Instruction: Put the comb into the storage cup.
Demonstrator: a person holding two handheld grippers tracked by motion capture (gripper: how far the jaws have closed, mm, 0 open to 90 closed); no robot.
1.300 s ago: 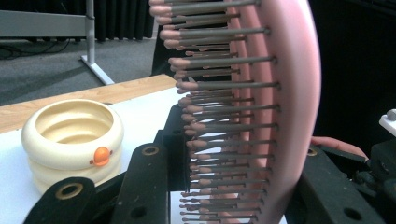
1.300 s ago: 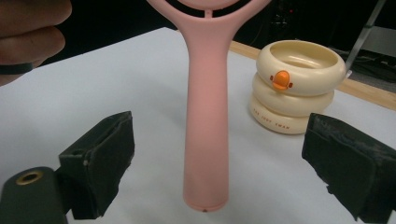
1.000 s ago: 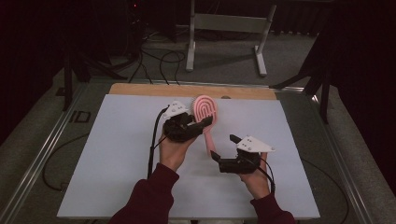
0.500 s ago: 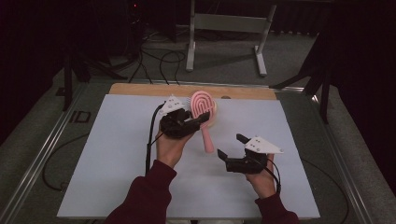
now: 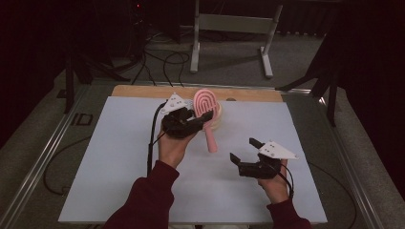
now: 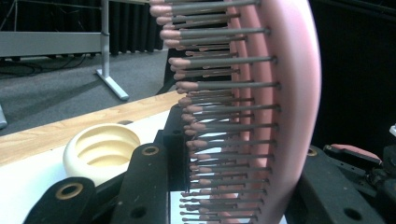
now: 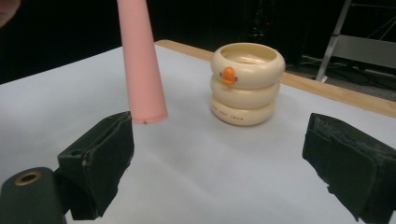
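From the high view, the left hand-held gripper (image 5: pixel 203 119) is clamped on the head of a pink hairbrush (image 5: pixel 208 106), which it carries near the far edge of the desk (image 5: pixel 114 157), handle slanting down toward the person. The right hand-held gripper (image 5: pixel 242 149) hovers nearer the person and well apart from the brush, its jaws spread wide with nothing between them.

The left gripper view tells what the overhead camera cannot: the hairbrush (image 6: pixel 280 93) stands on edge between the two black jaws, its pink back against the right-hand jaw and its rows of grey, pink-tipped bristles pointing at the other. The top of the head is cut off by the frame. To one side sits a cream ringed holder (image 6: pixel 102 151), seen from above so that its hollow inside shows.

The right gripper view gives the holder (image 7: pixel 246 84) its full shape (three stacked cream rings with a small orange knob on the front), standing upright on the white desk sheet. In the high view the holder (image 5: pixel 218 119) is mostly hidden behind the brush head, only a cream sliver peeking out. The brush handle (image 7: pixel 140 65) hangs down in the right gripper view with its blunt end just above the sheet; whether it touches the surface is hard to tell. The head is out of that frame.
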